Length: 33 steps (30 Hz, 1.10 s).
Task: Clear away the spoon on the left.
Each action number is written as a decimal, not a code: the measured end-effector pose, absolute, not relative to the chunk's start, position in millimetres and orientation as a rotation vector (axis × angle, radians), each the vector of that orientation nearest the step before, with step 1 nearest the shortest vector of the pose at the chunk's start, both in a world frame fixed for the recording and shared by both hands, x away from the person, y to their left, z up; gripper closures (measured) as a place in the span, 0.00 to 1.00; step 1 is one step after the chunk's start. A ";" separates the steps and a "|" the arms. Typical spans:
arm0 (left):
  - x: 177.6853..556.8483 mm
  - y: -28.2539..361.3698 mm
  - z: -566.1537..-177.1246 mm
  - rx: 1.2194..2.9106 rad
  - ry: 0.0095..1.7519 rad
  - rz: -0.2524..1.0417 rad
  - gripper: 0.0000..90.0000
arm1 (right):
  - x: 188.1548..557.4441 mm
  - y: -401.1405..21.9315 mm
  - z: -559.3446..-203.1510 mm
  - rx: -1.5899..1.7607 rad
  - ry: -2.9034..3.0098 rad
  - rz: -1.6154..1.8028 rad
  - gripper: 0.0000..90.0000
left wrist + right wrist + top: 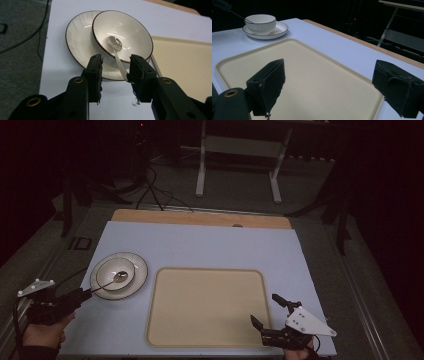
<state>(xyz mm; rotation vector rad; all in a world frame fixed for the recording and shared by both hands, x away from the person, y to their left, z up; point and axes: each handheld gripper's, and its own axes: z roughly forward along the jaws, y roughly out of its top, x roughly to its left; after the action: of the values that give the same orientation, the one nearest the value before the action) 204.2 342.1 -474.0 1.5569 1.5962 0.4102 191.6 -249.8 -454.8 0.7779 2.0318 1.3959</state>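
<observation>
Your left gripper (115, 68) is half closed around the thin, slippery metal spoon (117, 53) in the white ceramic bowl (130, 32) near the table's left edge; pinch mid-handle. Right gripper (329, 85) gapes empty.

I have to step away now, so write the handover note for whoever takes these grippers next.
Left gripper: jaws apart around the spoon handle; one pad touches it, the other is clear, so no firm grip yet.
Right gripper: open, holding nothing, above the near edge of the tray.
Things: the spoon's head lies in the bowl, its handle over the rim toward the left gripper. The bowl sits on the plate, left of the tray on the table.
Done: left gripper brought to the handle.
Left: probably close on the handle and lift the spoon out; nothing is on the tray.
</observation>
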 end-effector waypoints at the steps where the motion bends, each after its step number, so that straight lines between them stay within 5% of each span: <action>1: 204.7 341.8 -475.1 1.560 1.594 0.408 0.75 | 191.7 -249.8 -454.8 0.779 2.032 1.395 0.13; 11: 205.2 344.4 -480.7 1.484 1.615 0.376 0.90 | 192.0 -249.7 -455.2 0.780 2.034 1.392 0.13; 33: 203.3 344.6 -465.8 1.447 1.545 0.449 0.99 | 191.6 -249.2 -455.2 0.783 2.029 1.382 0.13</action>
<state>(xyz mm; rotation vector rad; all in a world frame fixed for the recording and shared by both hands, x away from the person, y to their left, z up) 203.3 344.6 -465.8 1.4475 1.5447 0.4487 191.6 -249.2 -455.2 0.7827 2.0287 1.3822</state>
